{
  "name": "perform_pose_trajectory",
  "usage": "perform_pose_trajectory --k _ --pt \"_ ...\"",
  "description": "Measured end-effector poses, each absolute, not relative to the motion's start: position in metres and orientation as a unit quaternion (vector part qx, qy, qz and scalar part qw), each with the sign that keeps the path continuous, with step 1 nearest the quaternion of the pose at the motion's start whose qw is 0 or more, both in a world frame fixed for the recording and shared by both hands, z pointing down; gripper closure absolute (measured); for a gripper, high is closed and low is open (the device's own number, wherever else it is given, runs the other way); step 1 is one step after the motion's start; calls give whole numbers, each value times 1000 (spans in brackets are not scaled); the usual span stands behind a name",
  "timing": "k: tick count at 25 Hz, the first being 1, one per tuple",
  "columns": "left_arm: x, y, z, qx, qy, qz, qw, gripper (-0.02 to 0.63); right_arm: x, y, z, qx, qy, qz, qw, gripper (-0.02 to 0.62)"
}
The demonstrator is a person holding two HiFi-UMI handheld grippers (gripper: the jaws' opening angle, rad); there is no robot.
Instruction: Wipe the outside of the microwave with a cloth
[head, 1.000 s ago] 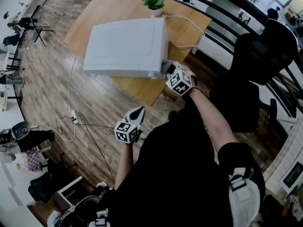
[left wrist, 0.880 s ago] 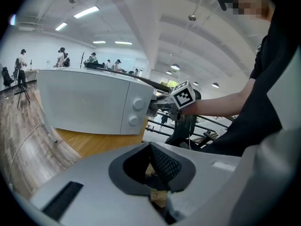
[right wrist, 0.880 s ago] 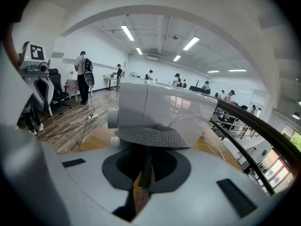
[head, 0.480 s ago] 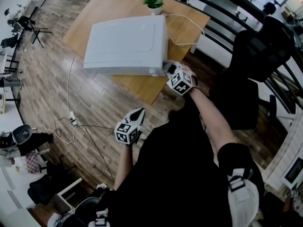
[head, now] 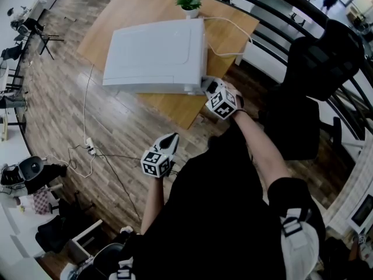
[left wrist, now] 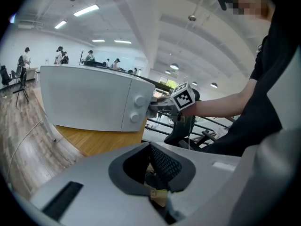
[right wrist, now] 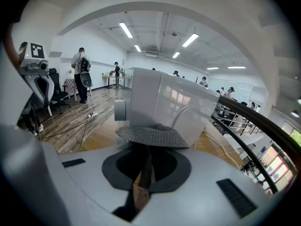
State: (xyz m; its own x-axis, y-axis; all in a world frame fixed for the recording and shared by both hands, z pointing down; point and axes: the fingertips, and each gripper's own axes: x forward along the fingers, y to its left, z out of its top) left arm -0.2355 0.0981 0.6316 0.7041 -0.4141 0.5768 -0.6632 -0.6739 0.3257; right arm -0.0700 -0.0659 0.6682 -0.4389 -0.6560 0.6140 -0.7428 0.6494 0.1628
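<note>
A white microwave (head: 154,54) stands on a wooden table (head: 169,107). My right gripper (head: 206,86) is at its front right corner, by the control knobs, shut on a grey textured cloth (right wrist: 151,136). In the right gripper view the cloth spreads over the jaws just short of the microwave (right wrist: 164,102) side. My left gripper (head: 169,141) hangs lower, off the table and over the floor, jaws together with nothing in them. From the left gripper view I see the microwave (left wrist: 89,98) front with two knobs and the right gripper (left wrist: 157,106) beside them.
A small potted plant (head: 189,3) stands at the table's far edge, and a white cable (head: 224,54) runs off the back of the microwave. A black chair (head: 315,69) and a railing are at the right. A power strip (head: 90,143) with cords lies on the wooden floor.
</note>
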Motion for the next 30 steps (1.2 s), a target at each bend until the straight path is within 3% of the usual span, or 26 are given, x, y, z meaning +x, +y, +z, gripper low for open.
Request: perform_pose_trajectory --k 30 --pt "-216 69 631 862 -330 250 293 604 -70 -66 721 344 -861 103 361 577"
